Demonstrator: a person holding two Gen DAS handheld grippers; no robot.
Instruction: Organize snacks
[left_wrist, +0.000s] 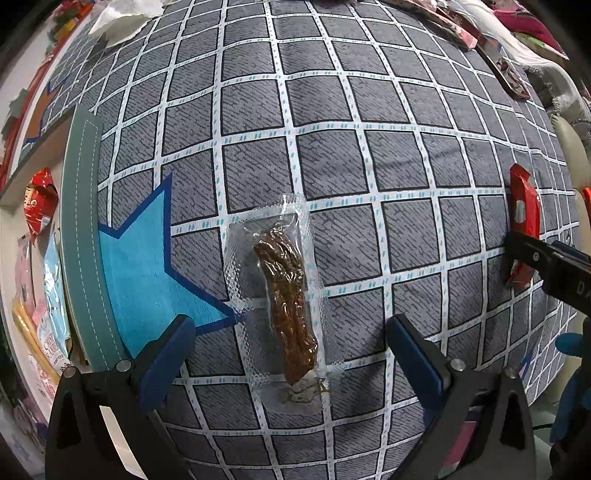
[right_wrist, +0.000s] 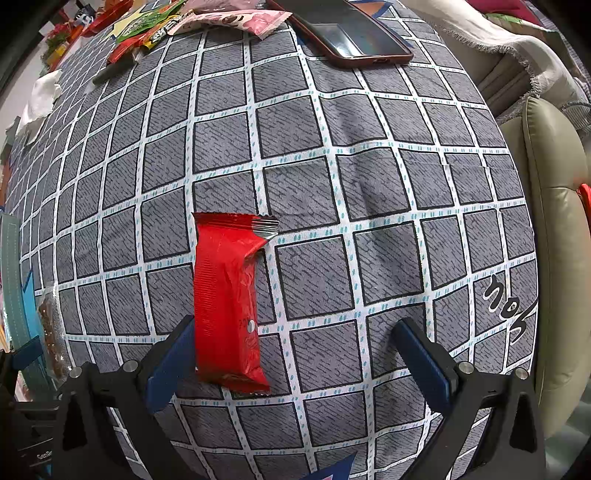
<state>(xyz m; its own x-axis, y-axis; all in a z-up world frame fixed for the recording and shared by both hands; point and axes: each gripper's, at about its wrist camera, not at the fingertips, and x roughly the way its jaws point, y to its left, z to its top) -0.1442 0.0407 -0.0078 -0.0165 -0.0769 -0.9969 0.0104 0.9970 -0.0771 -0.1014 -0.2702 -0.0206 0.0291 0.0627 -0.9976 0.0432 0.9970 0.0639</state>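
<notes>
Left gripper (left_wrist: 291, 339) spread, straddling sausage pack (left_wrist: 286, 299); right gripper (right_wrist: 295, 343) spread, red bar (right_wrist: 227, 299) seemingly against its left finger.

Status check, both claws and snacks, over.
Left claw open over clear-wrapped sausage. Right claw open, red bar by its left finger. Nothing blocking.

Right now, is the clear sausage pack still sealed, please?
Apparently sealed: the sausage pack lies flat, its crimped edges intact and film clinging tightly.

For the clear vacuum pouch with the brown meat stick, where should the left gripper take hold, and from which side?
Across the middle of the clear vacuum-sealed pouch holding a brown meat stick, from above. It lies flat on the grey checked tablecloth, lengthwise between the open left gripper fingers, so closing across its narrow width probably works best.
</notes>
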